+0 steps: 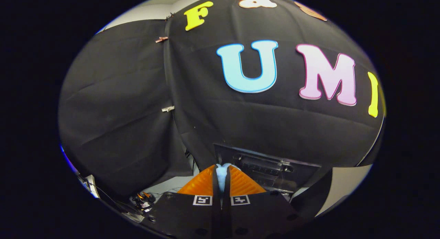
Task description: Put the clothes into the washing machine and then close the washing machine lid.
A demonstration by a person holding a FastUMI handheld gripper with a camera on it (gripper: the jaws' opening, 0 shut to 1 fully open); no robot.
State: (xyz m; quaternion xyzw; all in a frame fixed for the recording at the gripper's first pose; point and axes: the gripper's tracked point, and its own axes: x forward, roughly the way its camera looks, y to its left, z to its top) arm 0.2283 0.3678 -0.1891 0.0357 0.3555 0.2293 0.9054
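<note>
Against the black cloth booth wall (120, 105), the gripper (222, 173) is pinching a soft pale-blue cloth garment (222, 175), likely light and floppy, above the dark washing machine (271, 170).

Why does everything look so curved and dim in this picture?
Gripper view: a fisheye lens bends the booth wall into a dome; the black cloth swallows light, so the washing machine beyond the jaws stays murky; the pale cloth pinched in the gripper is close and slightly soft.

pale floor (172, 184) with cable clutter (143, 200)
</note>
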